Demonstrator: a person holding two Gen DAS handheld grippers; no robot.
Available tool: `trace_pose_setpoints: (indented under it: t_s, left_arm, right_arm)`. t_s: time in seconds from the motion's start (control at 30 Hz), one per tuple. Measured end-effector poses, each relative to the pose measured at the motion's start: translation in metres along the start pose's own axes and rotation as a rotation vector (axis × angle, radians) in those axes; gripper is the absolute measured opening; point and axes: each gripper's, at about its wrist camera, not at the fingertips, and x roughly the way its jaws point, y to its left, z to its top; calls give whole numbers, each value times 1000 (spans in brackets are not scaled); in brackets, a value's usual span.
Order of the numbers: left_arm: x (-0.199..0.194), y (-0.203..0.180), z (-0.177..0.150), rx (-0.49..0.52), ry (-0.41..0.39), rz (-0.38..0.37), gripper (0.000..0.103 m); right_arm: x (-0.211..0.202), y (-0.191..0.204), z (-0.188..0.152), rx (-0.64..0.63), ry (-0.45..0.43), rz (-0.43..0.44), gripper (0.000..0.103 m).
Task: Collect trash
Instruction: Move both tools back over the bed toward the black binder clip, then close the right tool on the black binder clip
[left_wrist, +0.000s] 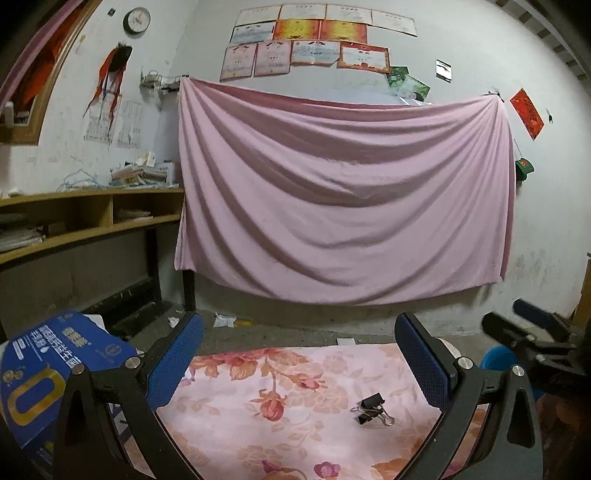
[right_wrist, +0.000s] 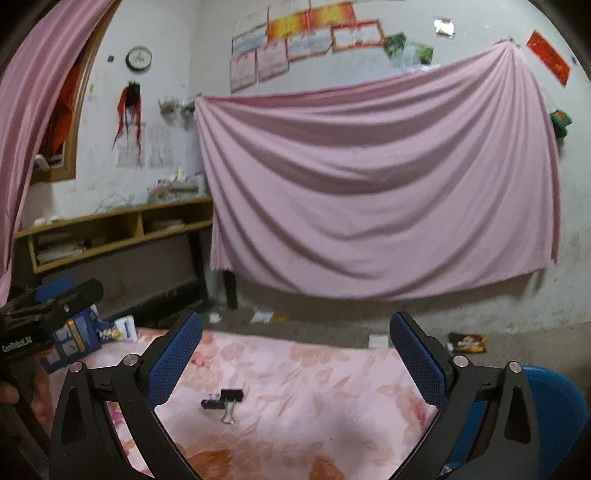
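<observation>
Two black binder clips (left_wrist: 371, 406) lie on a pink floral cloth (left_wrist: 280, 417); they also show in the right wrist view (right_wrist: 223, 398). My left gripper (left_wrist: 299, 354) is open and empty above the cloth, with the clips just inside its right finger. My right gripper (right_wrist: 295, 354) is open and empty, with the clips near its left finger. A blue printed box (left_wrist: 48, 373) lies left of the left gripper; in the right wrist view it (right_wrist: 75, 334) sits at the cloth's left end. A blue round bin (right_wrist: 554, 406) stands at the right.
Paper scraps (left_wrist: 223, 319) and a dark snack wrapper (right_wrist: 467, 342) lie on the floor by the wall. A pink sheet (left_wrist: 340, 192) hangs on the wall. A wooden shelf desk (left_wrist: 88, 218) stands at the left.
</observation>
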Motion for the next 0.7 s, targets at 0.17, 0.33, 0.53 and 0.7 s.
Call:
trace_pose_setpoints:
  t_s: [0.17,0.33,0.53,0.7]
  left_arm:
    - [17,7,-5,-3,72,0,101]
    - [43,11,-14,-21,208,-5,100]
    - [82,1,-29,6,412,-89,77]
    - [105,-15,-48,35,559,-184,62]
  right_arm:
    - [30,11,-7,-42,147,45,87]
    - [57,15,-14,-55,302,85,74]
    - [80,11,-25,-28,451,121,57]
    - [94,10,-32,-16,545,159,48]
